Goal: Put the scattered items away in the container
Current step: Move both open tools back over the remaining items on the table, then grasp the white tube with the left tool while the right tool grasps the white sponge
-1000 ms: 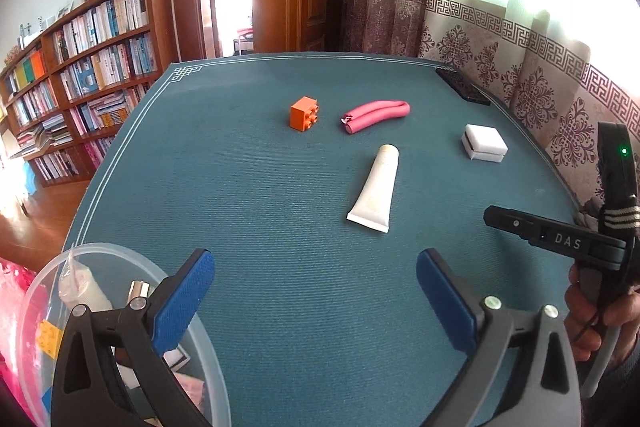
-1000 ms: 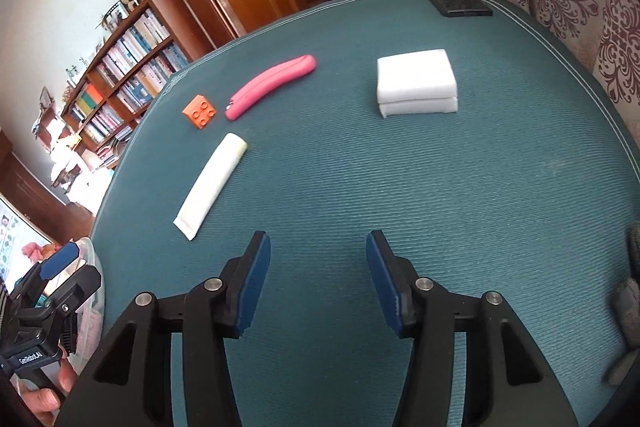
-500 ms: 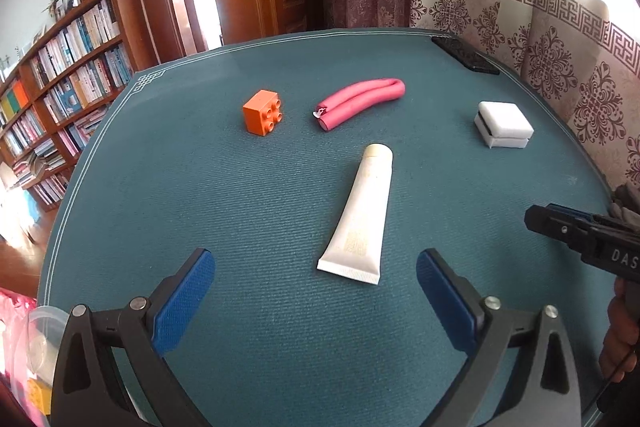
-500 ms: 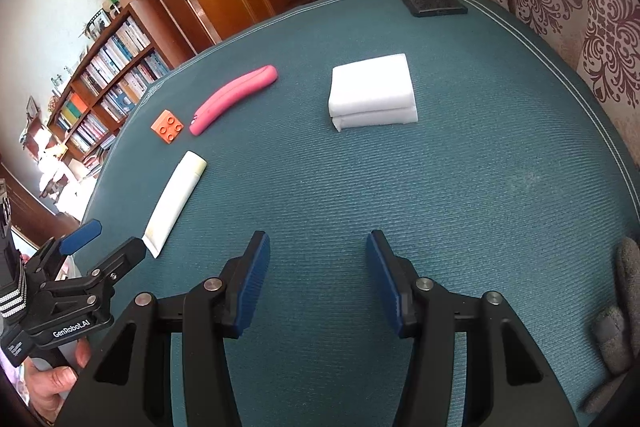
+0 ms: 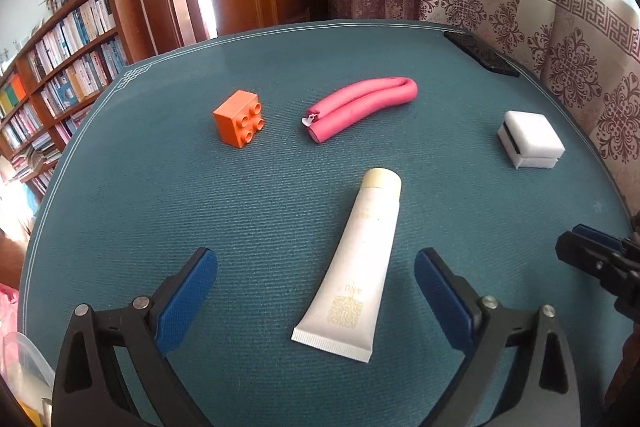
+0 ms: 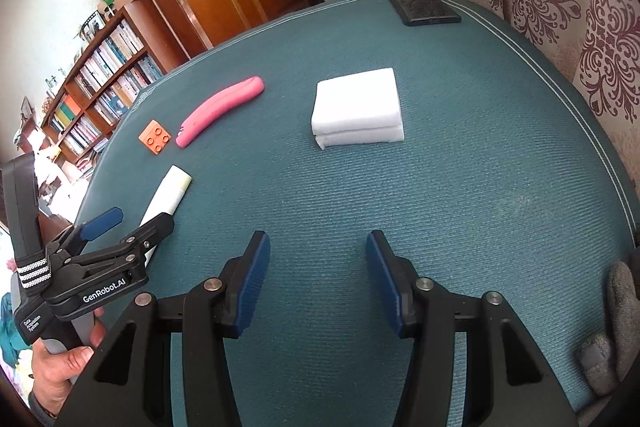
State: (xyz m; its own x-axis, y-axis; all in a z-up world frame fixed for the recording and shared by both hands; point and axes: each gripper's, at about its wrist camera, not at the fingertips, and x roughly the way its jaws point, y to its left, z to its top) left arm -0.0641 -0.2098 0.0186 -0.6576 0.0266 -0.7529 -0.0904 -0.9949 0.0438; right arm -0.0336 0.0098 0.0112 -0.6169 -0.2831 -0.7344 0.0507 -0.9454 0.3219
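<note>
White tube [image 5: 358, 267] between spread left tool [image 5: 316, 279] pads.

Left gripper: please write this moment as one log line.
left gripper: open, over white tube | right gripper: open, empty | orange block: on table

Bright daylight comes through the curtains [image 5: 520, 7]. Both pictures are sharp, with bent, dark corners and soft shadows.
</note>
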